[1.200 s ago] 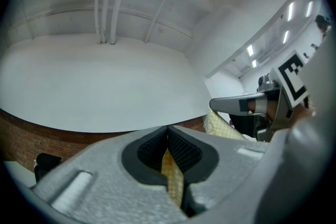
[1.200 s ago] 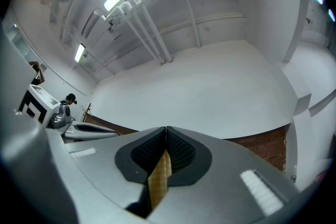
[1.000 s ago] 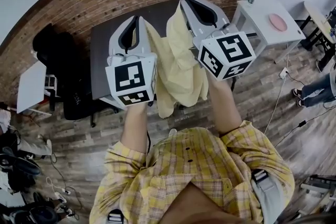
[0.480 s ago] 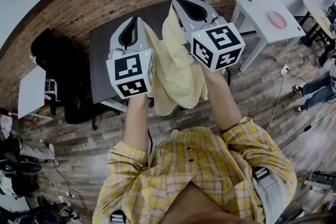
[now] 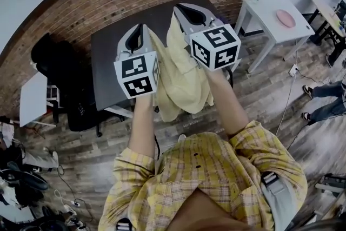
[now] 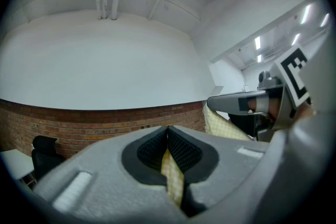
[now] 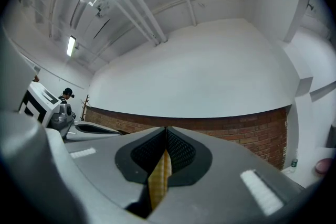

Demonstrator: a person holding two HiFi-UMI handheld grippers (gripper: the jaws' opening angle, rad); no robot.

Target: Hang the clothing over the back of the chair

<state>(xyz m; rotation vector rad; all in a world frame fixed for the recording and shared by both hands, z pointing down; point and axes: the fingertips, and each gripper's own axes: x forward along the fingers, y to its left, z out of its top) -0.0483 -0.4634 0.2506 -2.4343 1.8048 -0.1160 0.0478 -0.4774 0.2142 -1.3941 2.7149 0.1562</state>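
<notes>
You've got the yellow checked garment (image 5: 181,76) pinched at two spots along its top edge. The left hand-held gripper (image 6: 168,136) and right hand-held gripper (image 7: 165,139) are both clamped on the fabric, so it hangs spread between them, held up above the dark bench (image 5: 108,73). That looks like a decent setup for draping it over the black chair (image 5: 54,57), which is well off to your left.

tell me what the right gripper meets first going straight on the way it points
Nothing close: past the right gripper, shut on the yellow garment, the way looks free to the far brick wall, depth unclear.
</notes>
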